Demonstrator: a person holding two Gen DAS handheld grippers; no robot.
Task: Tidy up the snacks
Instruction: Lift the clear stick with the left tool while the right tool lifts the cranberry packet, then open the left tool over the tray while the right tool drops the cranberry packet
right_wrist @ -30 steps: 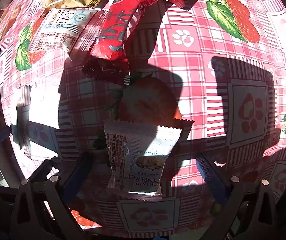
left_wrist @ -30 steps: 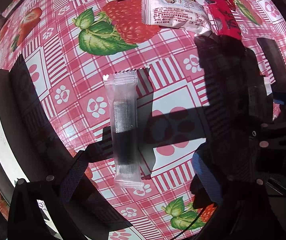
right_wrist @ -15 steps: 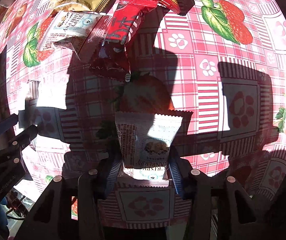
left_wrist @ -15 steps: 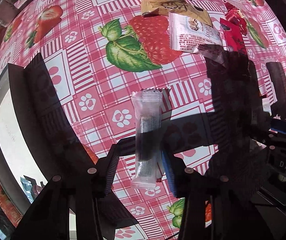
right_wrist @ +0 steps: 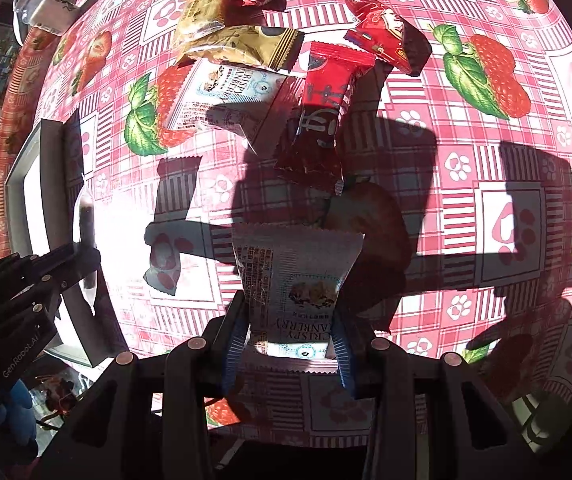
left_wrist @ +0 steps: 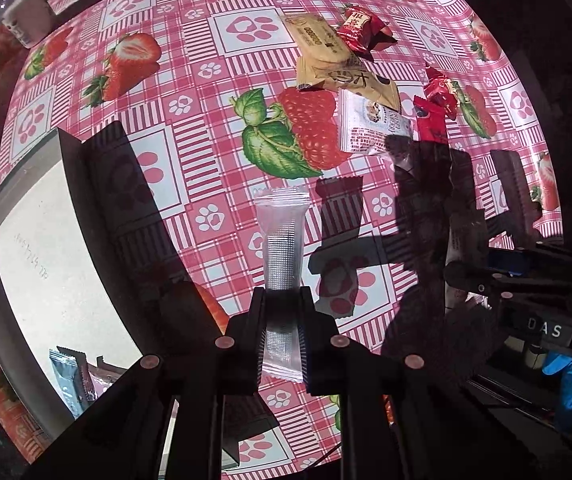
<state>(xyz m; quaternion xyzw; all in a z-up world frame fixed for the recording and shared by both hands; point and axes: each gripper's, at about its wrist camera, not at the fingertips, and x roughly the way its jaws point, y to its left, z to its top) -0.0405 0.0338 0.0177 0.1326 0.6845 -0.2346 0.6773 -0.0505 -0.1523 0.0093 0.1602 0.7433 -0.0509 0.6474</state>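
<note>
Broadly, the strawberry-print tablecloth [left_wrist: 190,184] carried everything, and the grey tray [left_wrist: 86,216] sat at its left edge, already holding a couple of wrapped packets [left_wrist: 72,376] in its near corner. Well apart from it, on the far side, lay the loose pile of snacks [right_wrist: 254,60] not yet sorted. Both grippers pointed almost straight down, each with a load. The right gripper [right_wrist: 288,336] had its jaws drawn in on the flanks of the white cranberry crisp packet [right_wrist: 298,280], which hung clear of the cloth, long axis running away from the camera. The left gripper [left_wrist: 282,328] had its jaws pressed nearly together, pinching the lower half of the slim clear-wrapped bar [left_wrist: 282,248], whose long axis likewise ran straight out from the jaws. Judging by position, the left gripper was just beside the tray wall, so it was the nearer one; its drop called for a short carry leftward over the rim.
</note>
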